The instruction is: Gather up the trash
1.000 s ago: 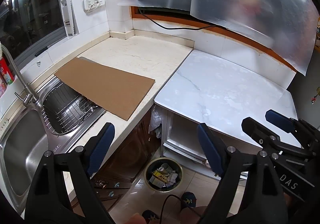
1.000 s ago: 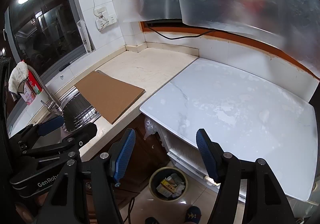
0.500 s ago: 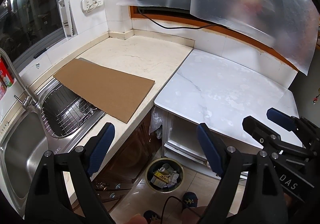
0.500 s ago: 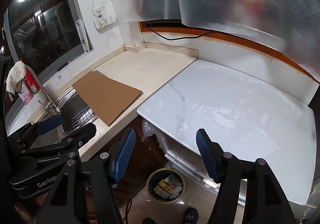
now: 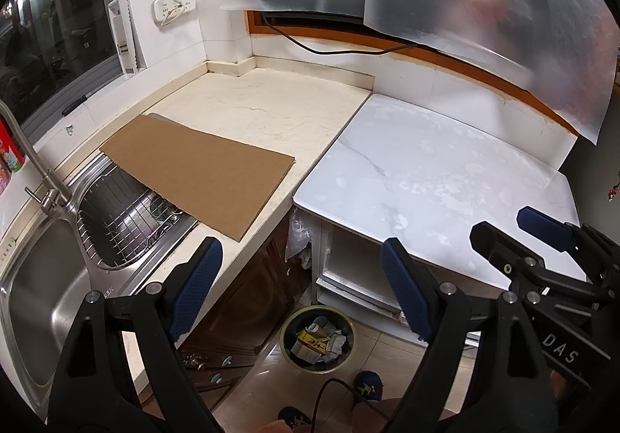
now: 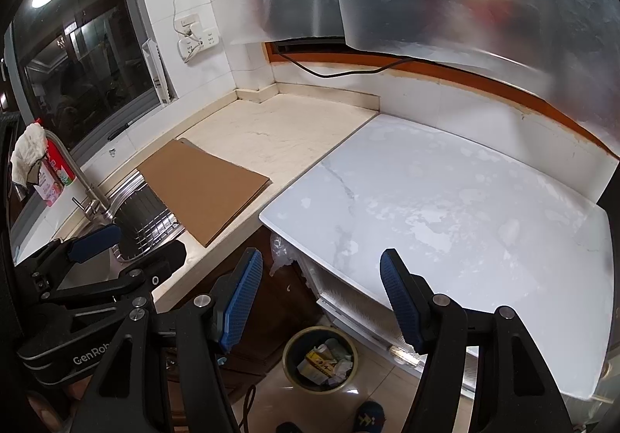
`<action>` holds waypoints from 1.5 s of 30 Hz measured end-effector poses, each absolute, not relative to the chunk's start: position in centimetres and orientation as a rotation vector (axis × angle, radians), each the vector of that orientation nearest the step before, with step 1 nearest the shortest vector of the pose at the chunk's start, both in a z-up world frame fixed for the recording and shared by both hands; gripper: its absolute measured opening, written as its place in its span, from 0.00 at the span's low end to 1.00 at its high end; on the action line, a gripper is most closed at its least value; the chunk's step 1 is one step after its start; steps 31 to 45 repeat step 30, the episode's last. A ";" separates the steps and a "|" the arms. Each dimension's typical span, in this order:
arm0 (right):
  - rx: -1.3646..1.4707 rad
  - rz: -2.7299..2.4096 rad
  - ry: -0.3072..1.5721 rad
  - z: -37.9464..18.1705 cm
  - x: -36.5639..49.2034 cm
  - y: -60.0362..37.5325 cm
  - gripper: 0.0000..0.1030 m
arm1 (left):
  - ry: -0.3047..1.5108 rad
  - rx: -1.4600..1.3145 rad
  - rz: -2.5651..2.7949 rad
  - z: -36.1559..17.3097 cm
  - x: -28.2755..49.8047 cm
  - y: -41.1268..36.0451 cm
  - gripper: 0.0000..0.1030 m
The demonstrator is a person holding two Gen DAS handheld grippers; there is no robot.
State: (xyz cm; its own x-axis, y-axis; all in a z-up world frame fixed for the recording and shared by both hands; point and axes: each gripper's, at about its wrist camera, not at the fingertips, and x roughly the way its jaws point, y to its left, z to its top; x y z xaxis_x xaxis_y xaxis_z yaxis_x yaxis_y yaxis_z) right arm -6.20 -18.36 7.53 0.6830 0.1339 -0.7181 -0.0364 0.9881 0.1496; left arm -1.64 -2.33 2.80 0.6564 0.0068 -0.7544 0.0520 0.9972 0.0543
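Both pairs of fingers stand wide apart with nothing between the pads, exactly as they stood a second ago: the left gripper (image 5: 296, 291) and the right gripper (image 6: 321, 297) hang side by side, tilted down over the counter edge, and neither has closed or reached. Only the view has crept slightly, so nothing of consequence has changed. Out from the fingers, at six o'clock on the floor, sits the trash bin (image 5: 317, 338), already holding crumpled paper and packets. At ten o'clock the cardboard sheet (image 5: 201, 171) lies flat on the beige counter (image 5: 267, 111), one end overhanging the sink (image 5: 42, 289). The white marble top (image 5: 434, 177) at two o'clock looks bare. By my reading the cardboard is the only likely piece left, untouched.
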 end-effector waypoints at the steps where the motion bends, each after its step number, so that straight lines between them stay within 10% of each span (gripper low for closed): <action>1: 0.127 0.095 0.813 7.5 -6.1 -18.4 0.63 | 0.853 0.073 -0.026 2.8 -1.6 -2.4 0.79; 45: 0.137 0.093 0.831 5.9 -6.1 -18.7 0.63 | 0.876 0.062 -0.017 1.7 -0.7 -3.4 0.79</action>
